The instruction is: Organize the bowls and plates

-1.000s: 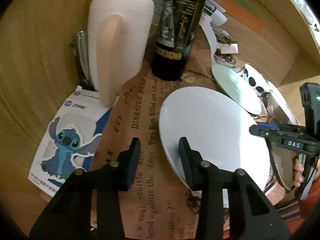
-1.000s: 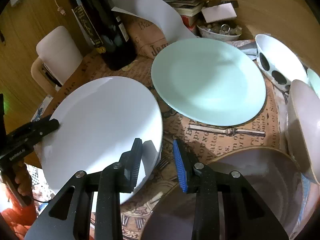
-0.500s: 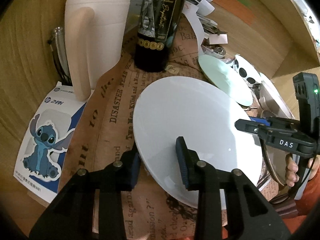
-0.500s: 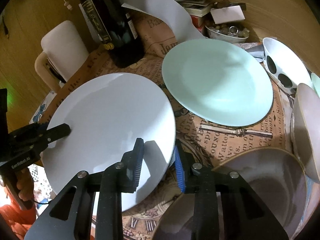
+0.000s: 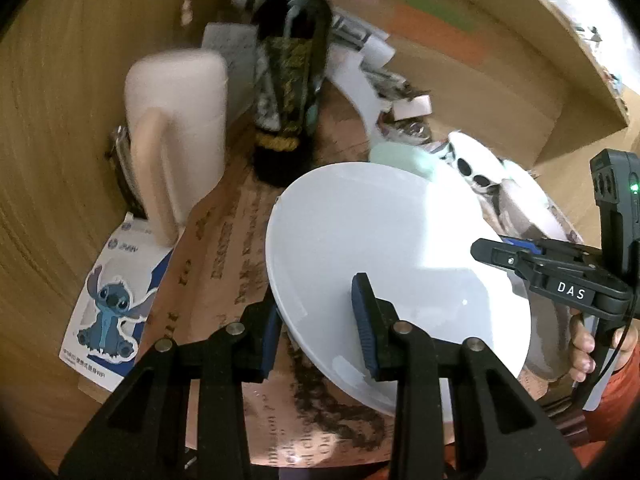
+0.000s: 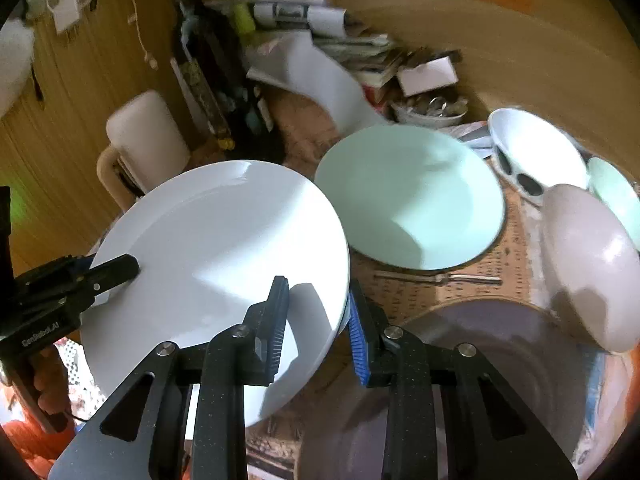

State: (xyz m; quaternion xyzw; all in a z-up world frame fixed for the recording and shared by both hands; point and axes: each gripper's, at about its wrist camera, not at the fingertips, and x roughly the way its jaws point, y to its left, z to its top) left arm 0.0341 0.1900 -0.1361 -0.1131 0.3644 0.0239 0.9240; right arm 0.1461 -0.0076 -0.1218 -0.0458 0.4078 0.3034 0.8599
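A large white plate (image 5: pixel 384 248) is held tilted above the printed table cloth (image 5: pixel 224 240), gripped from both sides. My left gripper (image 5: pixel 318 298) is shut on its near left rim, one finger above and one below. At the opposite rim my right gripper (image 6: pixel 316 290) is shut in the same way; it also shows in the left wrist view as the right gripper (image 5: pixel 494 250). The left gripper (image 6: pixel 118 269) shows at the plate's far edge in the right wrist view. A mint green plate (image 6: pixel 408 200) lies flat just beyond the white plate (image 6: pixel 216 256).
A dark wine bottle (image 5: pixel 292 92) and a white jug (image 5: pixel 176 136) stand behind on the left. A spotted white bowl (image 6: pixel 532 152), a pale pink bowl (image 6: pixel 588 264), a small green dish (image 6: pixel 616 196) and a wide grey dish (image 6: pixel 480 380) crowd the right. Papers lie at the back.
Both grippers closed onto the white plate's rim, one on each side, and raised it off the cloth. It now sits higher and tilted, its edge over the green plate.
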